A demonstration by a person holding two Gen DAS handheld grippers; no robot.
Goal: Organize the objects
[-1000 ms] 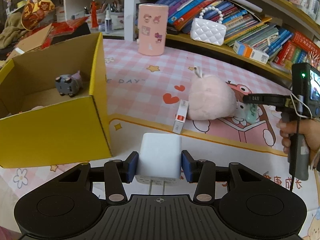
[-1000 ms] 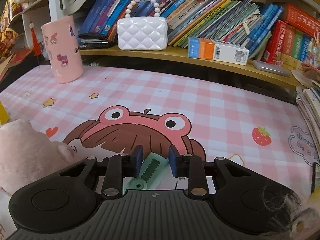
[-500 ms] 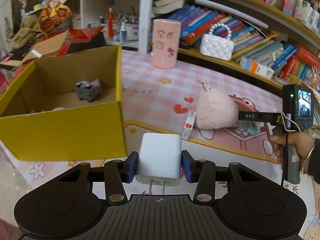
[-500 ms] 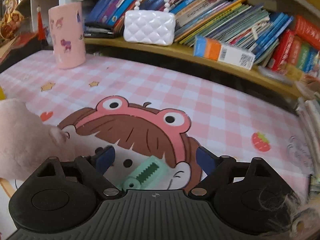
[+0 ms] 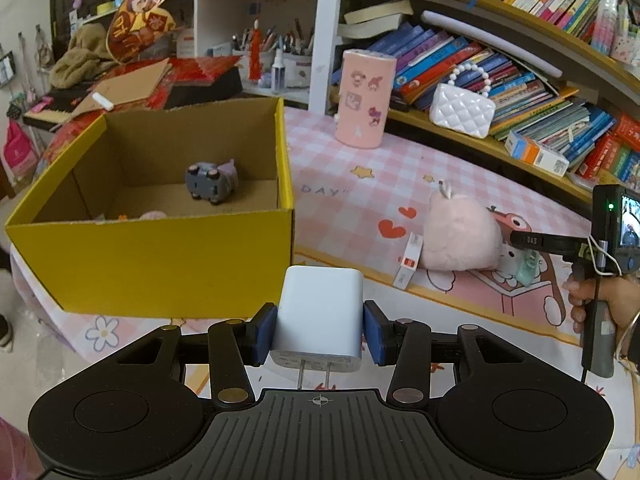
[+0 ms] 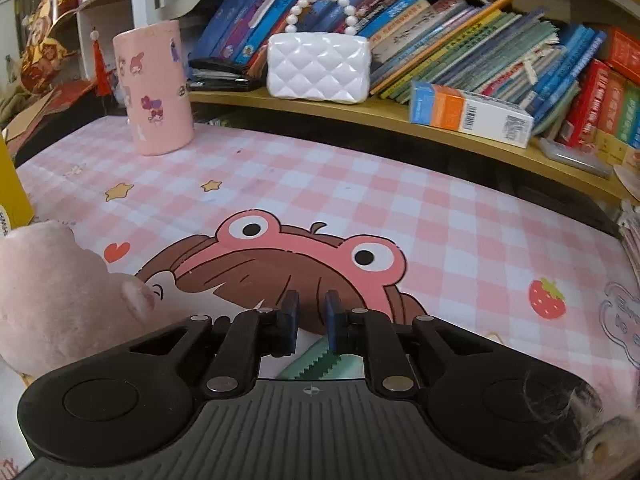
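Since the earlier frame, left gripper (image 5: 319, 334) had lifted the clamped white charger (image 5: 320, 316) toward the yellow box (image 5: 160, 256) at ten o'clock (drop-in pending), while right gripper (image 6: 311, 322) had just snapped shut, green clip (image 6: 320, 364) beneath, grasp unconfirmed.

Green clip (image 6: 320, 362): mostly hidden under right gripper (image 6: 311, 322) body, only the toothed edge shows; can't tell if the pads actually touch it. In left wrist view the clip (image 5: 525, 266) is small, half behind the gripper finger. Box (image 5: 160, 256) front wall hides the near floor; pink item (image 5: 152, 215) inside just peeks over the rim, unidentifiable. Plush (image 6: 52, 296) cut by left frame edge. Small carton (image 5: 408, 262) label too small to read. Charger (image 5: 320, 320) base partly behind left gripper (image 5: 319, 334) body.
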